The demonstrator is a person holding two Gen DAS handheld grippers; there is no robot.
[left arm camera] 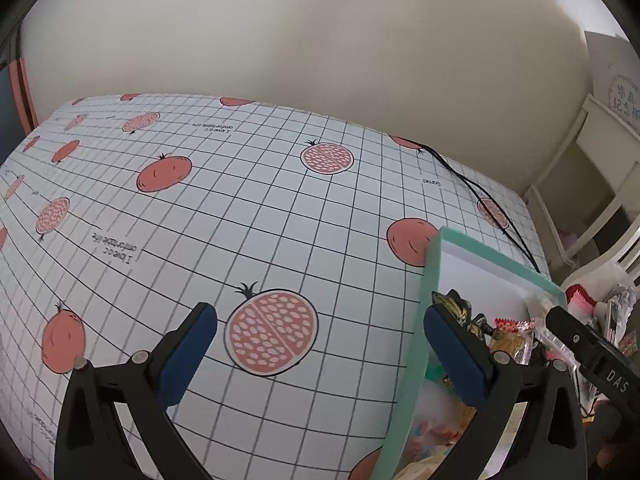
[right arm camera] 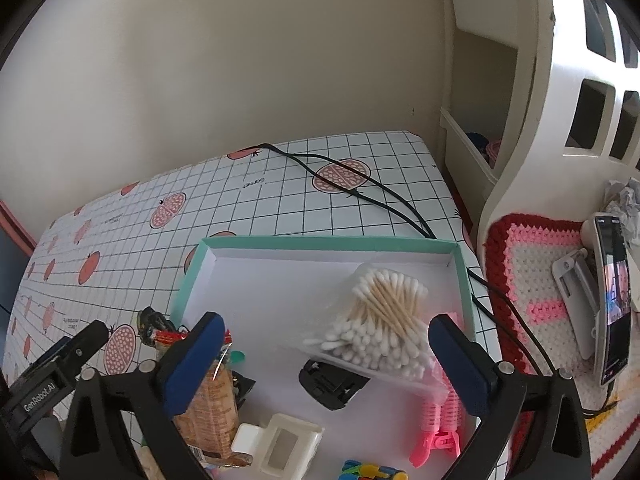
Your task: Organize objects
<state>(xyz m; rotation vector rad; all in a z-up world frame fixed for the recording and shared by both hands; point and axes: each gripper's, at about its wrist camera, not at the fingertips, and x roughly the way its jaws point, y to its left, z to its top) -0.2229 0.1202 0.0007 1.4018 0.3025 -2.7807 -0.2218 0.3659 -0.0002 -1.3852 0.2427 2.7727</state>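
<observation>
1. The left gripper [left arm camera: 320, 354] is spread wide with nothing in it, above the grid-and-pomegranate tablecloth [left arm camera: 248, 216].
2. The right gripper [right arm camera: 326, 354] is likewise wide and empty, over the green-rimmed box [right arm camera: 320, 242].
3. In the box, just ahead of its fingers, lies a bag of cotton swabs [right arm camera: 384, 320].
4. Past the box a black cable [right arm camera: 380, 196] crosses the cloth toward a plain beige wall [right arm camera: 240, 60].
5. A white shelf unit [right arm camera: 500, 100] stands to the right.

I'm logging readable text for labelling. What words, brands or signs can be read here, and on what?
"GenRobot.AI": left hand-held gripper body.
"DAS": right hand-held gripper body, cut off.
"I love c c / comfortable life": tablecloth, upside down.
Snack packets, wall poster: unreadable.
</observation>
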